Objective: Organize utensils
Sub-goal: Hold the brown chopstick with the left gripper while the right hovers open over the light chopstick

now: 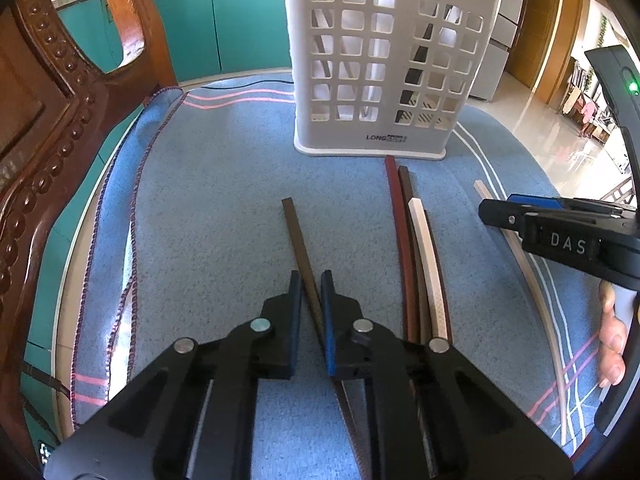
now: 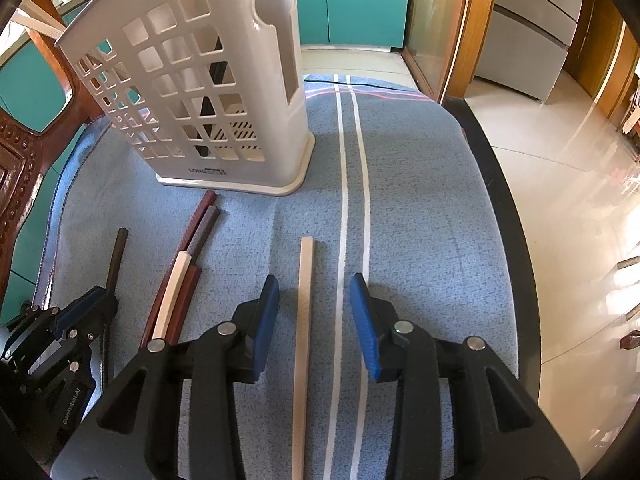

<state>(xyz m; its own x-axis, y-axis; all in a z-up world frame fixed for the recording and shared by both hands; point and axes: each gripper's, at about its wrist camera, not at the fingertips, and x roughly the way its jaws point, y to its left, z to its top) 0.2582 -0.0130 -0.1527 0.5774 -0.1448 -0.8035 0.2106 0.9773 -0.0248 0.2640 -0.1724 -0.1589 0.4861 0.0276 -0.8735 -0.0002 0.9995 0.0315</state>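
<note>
In the left wrist view my left gripper (image 1: 311,280) is shut on a dark brown chopstick (image 1: 294,224) that lies on the blue cloth (image 1: 208,208) and points toward the white slotted utensil holder (image 1: 384,72). To its right lies a bundle of red-brown and cream chopsticks (image 1: 420,240). In the right wrist view my right gripper (image 2: 314,284) stands open astride a single cream chopstick (image 2: 307,256), its pads clear of the stick. The holder (image 2: 208,92) stands upright at the back left with dark sticks inside. The left gripper (image 2: 102,296) shows at the lower left.
A carved wooden chair (image 1: 48,120) crowds the left side, with teal cabinets (image 1: 240,20) behind. The table's dark edge (image 2: 492,184) runs down the right, and glossy floor lies beyond it. A person's fingers (image 1: 612,340) grip the right tool.
</note>
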